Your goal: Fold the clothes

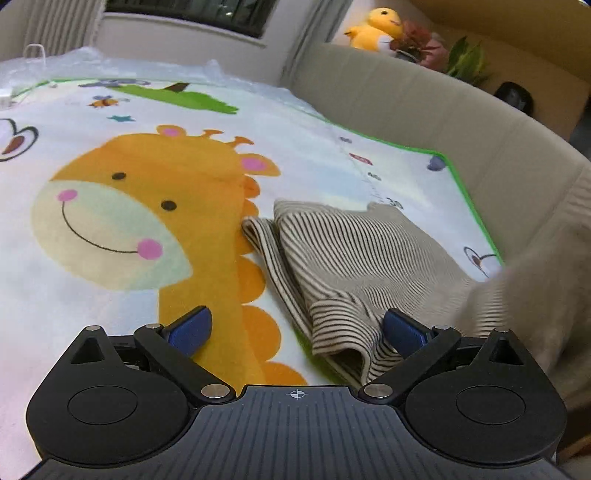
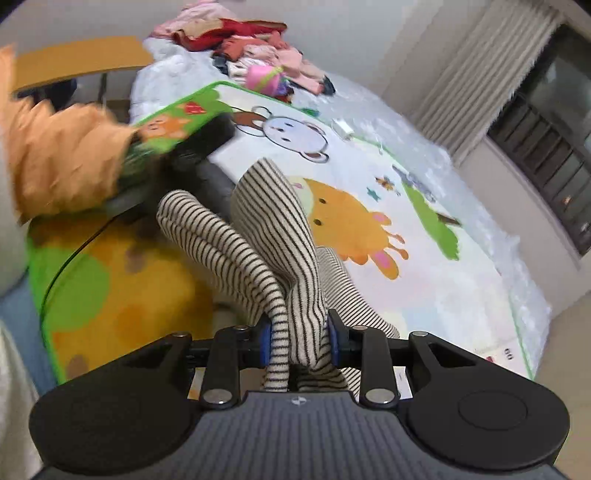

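Observation:
A beige garment with thin black stripes (image 1: pixel 343 258) lies partly folded on the giraffe-print play mat (image 1: pixel 110 295), right of centre in the left wrist view. My left gripper (image 1: pixel 295 328) is open and empty just above the mat, its right blue pad beside the garment's near folded edge. In the right wrist view my right gripper (image 2: pixel 299 339) is shut on a bunched part of the striped garment (image 2: pixel 273 236), which rises in two folds above the mat (image 2: pixel 443 288).
A beige padded wall (image 1: pixel 424 110) curves round the mat's right side, with a yellow plush duck (image 1: pixel 376 29) and plants on top. A heap of pink and red clothes (image 2: pixel 251 48) lies at the mat's far end. A blurred orange fluffy thing (image 2: pixel 62 162) is at left.

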Tool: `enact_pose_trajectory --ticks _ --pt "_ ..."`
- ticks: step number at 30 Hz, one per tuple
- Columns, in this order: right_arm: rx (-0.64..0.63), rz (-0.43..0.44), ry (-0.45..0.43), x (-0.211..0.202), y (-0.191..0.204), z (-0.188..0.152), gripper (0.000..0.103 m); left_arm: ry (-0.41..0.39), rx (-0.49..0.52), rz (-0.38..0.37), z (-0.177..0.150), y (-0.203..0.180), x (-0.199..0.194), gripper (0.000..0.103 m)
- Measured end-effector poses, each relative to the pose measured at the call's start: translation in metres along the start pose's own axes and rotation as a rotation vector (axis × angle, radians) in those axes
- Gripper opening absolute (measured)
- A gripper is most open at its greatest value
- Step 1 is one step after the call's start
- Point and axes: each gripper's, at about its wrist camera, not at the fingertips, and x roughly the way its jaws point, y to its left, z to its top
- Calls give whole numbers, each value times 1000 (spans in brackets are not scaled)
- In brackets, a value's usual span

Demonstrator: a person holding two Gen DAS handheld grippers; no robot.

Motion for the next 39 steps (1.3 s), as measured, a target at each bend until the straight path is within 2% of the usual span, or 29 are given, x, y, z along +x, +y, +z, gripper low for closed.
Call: enact_pose_trajectory --ticks 3,6,8,10,12,14,16,19,21,22,24,26,27,28,29,30,31,32,33,36,37,39 --pt "31 52 6 51 -37 12 28 -30 -14 -21 -5 8 -10 101" --pt "67 34 56 113 -65 14 28 -59 -55 -11 -9 18 -29 101" --pt "95 37 85 139 -76 7 28 -85 -70 -5 -10 22 -46 101" --pt "123 39 114 165 -87 0 31 -126 -59 -32 -7 17 -62 101" --pt "191 40 94 170 -95 -9 42 -172 -36 -70 -1 8 -76 101" --pt "260 34 81 173 -104 -16 62 -207 3 -106 8 -10 -77 101" --pt "330 21 76 175 -114 -22 72 -223 36 -120 16 -29 -68 101" --pt "365 -20 63 163 -119 -26 78 -206 30 -118 26 -45 -35 101" --pt "354 -78 44 149 -118 -26 80 -182 8 -114 27 -50 -18 101" --pt "351 -116 28 141 -118 -26 82 -172 8 -87 28 -51 -11 101" --pt "359 -209 -20 123 -117 -26 83 -154 -1 -30 28 -49 -1 101" --pt "385 -267 -88 104 -116 -28 82 -136 -18 26 27 -44 7 101" --pt "412 -244 -115 101 -114 -30 80 -130 -30 41 27 -40 8 101" --pt "440 -219 -142 98 -112 -33 68 -124 -43 56 26 -36 9 101" --pt "467 -194 -170 95 -110 -36 47 -118 -51 60 26 -33 10 101" --pt "495 -168 -197 92 -108 -38 39 -114 -53 63 25 -31 9 101" --pt "522 -143 -224 89 -106 -41 35 -109 -54 66 25 -29 9 101" --pt "549 -117 -251 86 -104 -44 35 -105 -56 69 24 -28 8 101" --pt "580 -101 -230 99 -102 -49 35 -101 -54 73 24 -28 7 102" --pt "696 -92 -90 158 -106 -73 36 -98 -59 96 25 -27 7 101" --pt "740 -89 -86 172 -107 -84 39 -97 -65 103 26 -26 7 101" --pt "759 -93 -121 173 -107 -87 40 -111 -57 104 30 -27 5 101"
